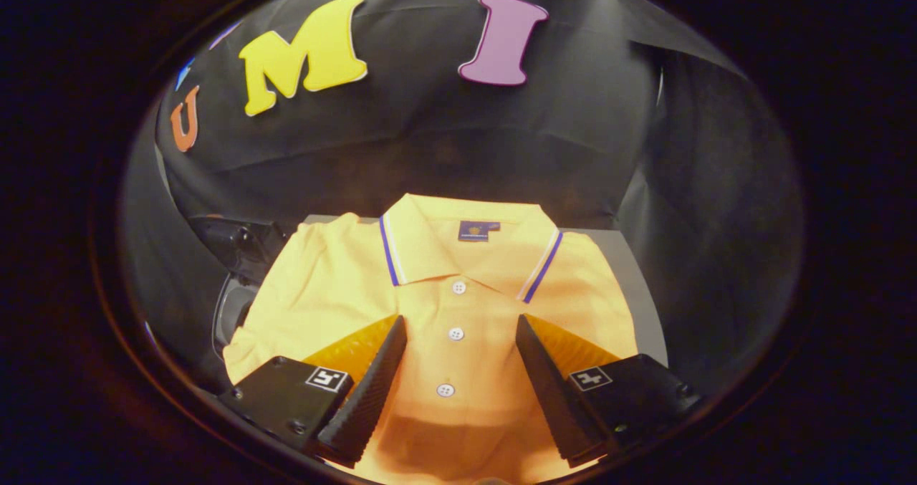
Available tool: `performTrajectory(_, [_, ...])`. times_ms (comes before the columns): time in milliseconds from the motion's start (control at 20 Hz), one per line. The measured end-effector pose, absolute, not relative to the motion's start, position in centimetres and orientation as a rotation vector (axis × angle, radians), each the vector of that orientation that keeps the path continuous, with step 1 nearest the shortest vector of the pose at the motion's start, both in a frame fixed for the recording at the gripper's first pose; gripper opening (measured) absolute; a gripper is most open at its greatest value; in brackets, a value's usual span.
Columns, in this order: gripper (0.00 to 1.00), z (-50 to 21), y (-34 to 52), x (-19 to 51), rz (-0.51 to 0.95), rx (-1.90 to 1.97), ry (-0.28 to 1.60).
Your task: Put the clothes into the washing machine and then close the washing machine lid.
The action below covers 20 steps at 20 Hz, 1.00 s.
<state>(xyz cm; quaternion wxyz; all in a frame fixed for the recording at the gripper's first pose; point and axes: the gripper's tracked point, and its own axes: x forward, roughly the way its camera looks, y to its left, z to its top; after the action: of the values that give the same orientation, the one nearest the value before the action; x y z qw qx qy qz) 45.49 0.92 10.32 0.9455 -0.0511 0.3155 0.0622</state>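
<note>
A folded yellow polo shirt (444, 291) with a blue-and-white striped collar and white buttons lies flat on a grey surface (645, 306). My gripper (458, 324) hangs just above it, open, with the fingers spread either side of the button placket and nothing pressed between them. The collar lies beyond the fingertips. To the left of the shirt, partly hidden by its sleeve, sits a dark and grey rounded part (233, 306) that may belong to the washing machine; I cannot tell what it is.
Black cloth walls close in behind the surface and on both sides. The grey surface ends just behind the collar and a short way right of the shirt.
</note>
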Motion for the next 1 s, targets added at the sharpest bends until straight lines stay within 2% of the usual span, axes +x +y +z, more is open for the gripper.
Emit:
performTrajectory(150, [0.84, 10.3, 1.4, 45.6, 0.123, -0.038, 0.635])
performTrajectory(400, [0.76, 10.0, 1.6, 45.4, 0.122, -0.039, 0.616])
performTrajectory(550, [0.39, 9.9, 1.7, 45.5, 0.131, -0.061, 0.586])
performTrajectory(600, [0.34, 10.0, 1.9, 45.2, 0.143, -0.085, 0.566])
performTrajectory(650, [0.21, 10.1, 1.8, 45.2, 0.161, -0.105, 0.548])
performTrajectory(850, [0.08, 10.5, 1.7, 44.9, 0.188, -0.054, 0.529])
performTrajectory(1000, [0.06, 11.3, 1.9, 44.2, 0.191, 0.009, 0.497])
